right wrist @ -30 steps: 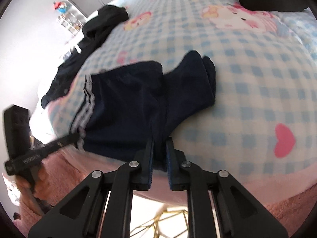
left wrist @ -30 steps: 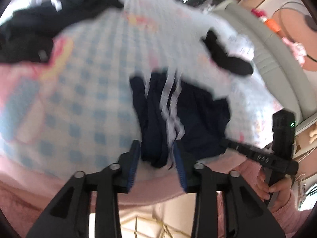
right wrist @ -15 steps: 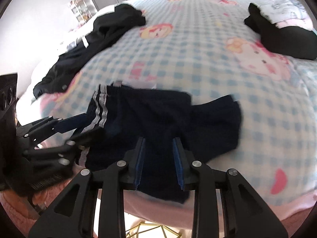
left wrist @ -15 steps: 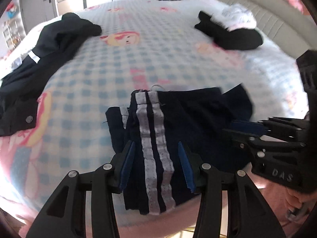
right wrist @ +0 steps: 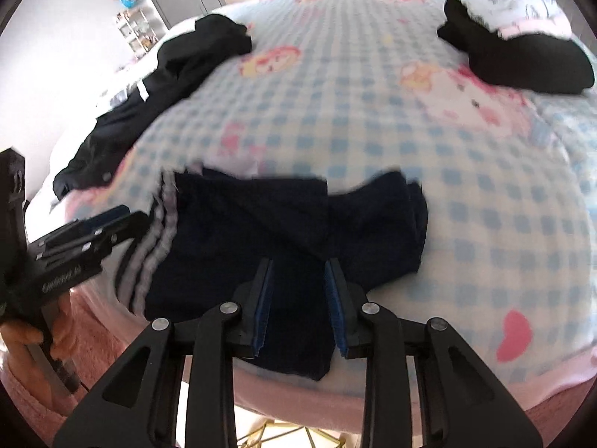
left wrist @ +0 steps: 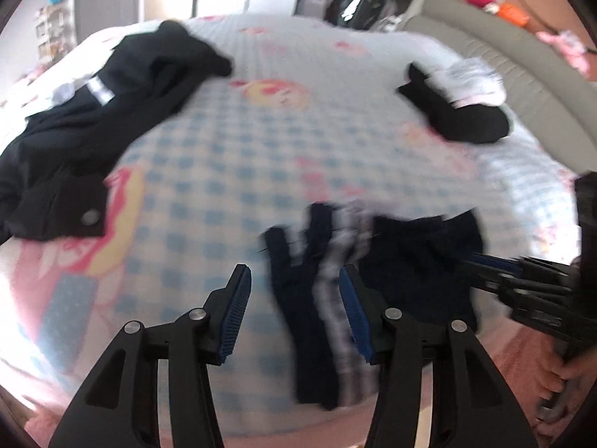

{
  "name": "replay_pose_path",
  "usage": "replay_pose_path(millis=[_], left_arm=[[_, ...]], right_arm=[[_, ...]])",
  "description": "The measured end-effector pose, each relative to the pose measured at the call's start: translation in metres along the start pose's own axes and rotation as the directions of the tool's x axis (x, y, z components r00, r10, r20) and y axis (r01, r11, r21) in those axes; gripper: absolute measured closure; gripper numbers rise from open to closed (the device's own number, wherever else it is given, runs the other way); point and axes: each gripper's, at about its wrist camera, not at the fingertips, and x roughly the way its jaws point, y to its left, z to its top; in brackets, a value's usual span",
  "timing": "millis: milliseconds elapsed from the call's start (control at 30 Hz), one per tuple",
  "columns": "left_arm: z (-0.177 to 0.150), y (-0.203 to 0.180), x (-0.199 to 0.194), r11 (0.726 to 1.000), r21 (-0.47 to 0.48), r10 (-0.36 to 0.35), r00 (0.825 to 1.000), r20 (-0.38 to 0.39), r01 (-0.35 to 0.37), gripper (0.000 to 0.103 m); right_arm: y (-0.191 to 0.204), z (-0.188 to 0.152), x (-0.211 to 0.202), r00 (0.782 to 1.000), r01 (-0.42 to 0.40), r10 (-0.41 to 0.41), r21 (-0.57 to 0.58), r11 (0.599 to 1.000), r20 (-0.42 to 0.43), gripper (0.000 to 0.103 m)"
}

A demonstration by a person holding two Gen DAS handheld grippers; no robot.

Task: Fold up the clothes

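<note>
From my left wrist camera I see the left tongs [left wrist: 294,313] with their jaws opening; the striped edge of the navy shorts [left wrist: 373,280] lies between and just under the right pad, but neither pad presses on the cloth. This view is smeared, so the fold lines of the shorts are hard to read. It does give me what the other camera lacks: a grey padded headboard [left wrist: 522,74] curving along the right side of the bed, and dark clutter beyond the far end of it.

My right wrist camera is sharper. The right tongs [right wrist: 298,306] stand partly apart over the near hem of the shorts, dark cloth showing in the gap, the pads not clamped on it. Here I see the shorts whole: spread flat at the near edge of the bed, white side stripes [right wrist: 149,246] on the left, one leg flared out to the right. The left tongs come in at the left edge, beside the stripes, with a hand [right wrist: 22,336] on the handle.

The bed wears a blue-and-white checked blanket [right wrist: 373,119] with pink cartoon prints. A black jacket [right wrist: 164,86] sprawls at far left; a black garment with a white bundle [right wrist: 522,3] on top sits at far right. Grey cabinet doors and a small shelf stand behind.
</note>
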Motion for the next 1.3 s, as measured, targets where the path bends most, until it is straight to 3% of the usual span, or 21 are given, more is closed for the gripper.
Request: replay_pose_path(millis=[100,200,300,433,533,633,700,833,933,1033,1100,1200,1300], left_arm=[[0.003,-0.013,0.008,0.999,0.027,-0.029,1.0,-0.004,0.029,0.052],[0.006,-0.014,0.03,0.997,0.057,0.05,0.998,-0.047,-0.047,0.052],[0.012,0.007,0.04,0.995,-0.009,0.093,0.991,-0.093,-0.094,0.051],[0.014,0.022,0.02,0.996,-0.087,0.017,0.999,-0.031,-0.02,0.051],[0.01,0.021,0.007,0.992,-0.111,-0.062,0.998,-0.007,0.061,0.051],[0.004,0.005,-0.005,0.994,-0.071,-0.088,0.996,0.015,0.089,0.051],[0.001,0.001,-0.003,0.997,-0.065,-0.046,0.999,0.001,0.046,0.051],[-0.008,0.007,0.011,0.997,-0.068,0.028,0.998,-0.059,-0.032,0.051],[-0.011,0.016,0.013,0.989,-0.06,0.132,0.988,-0.077,-0.137,0.051],[-0.014,0.019,-0.002,0.991,-0.133,0.002,0.999,-0.051,-0.009,0.051],[-0.021,0.006,-0.009,0.995,-0.096,-0.034,0.998,-0.046,0.03,0.051],[-0.033,-0.009,-0.004,1.0,-0.019,0.018,0.997,-0.078,-0.019,0.051],[-0.042,-0.012,0.003,0.997,0.02,0.076,0.991,-0.114,-0.074,0.051]], right_arm=[[0.006,0.007,0.005,1.0,0.008,-0.009,-0.022,1.0,-0.006,0.073],[0.011,0.009,0.021,0.998,0.039,-0.04,-0.049,0.998,-0.037,0.073],[0.001,0.008,0.028,0.995,0.093,-0.094,-0.041,0.995,-0.035,0.073],[-0.027,0.004,0.015,0.999,0.048,-0.047,0.067,0.997,-0.015,0.073],[-0.036,0.002,0.001,1.0,0.023,-0.024,0.087,0.996,0.008,0.07],[-0.034,-0.002,-0.005,0.999,-0.044,0.043,0.104,0.994,0.014,0.063],[-0.024,-0.007,-0.002,0.998,-0.063,0.063,0.08,0.995,0.001,0.063],[-0.009,-0.016,0.016,0.999,-0.002,0.003,0.024,1.0,-0.047,0.063],[-0.009,-0.017,0.016,1.0,0.018,-0.017,0.034,0.999,-0.025,0.063],[-0.007,-0.018,0.005,0.999,0.032,-0.032,0.027,0.999,0.013,0.063],[-0.003,-0.02,-0.001,1.0,0.011,-0.011,0.015,1.0,0.017,0.063],[0.006,-0.027,0.002,1.0,-0.009,0.008,-0.026,1.0,-0.015,0.063],[0.008,-0.037,0.011,0.999,0.022,-0.024,-0.04,0.999,-0.048,0.063]])
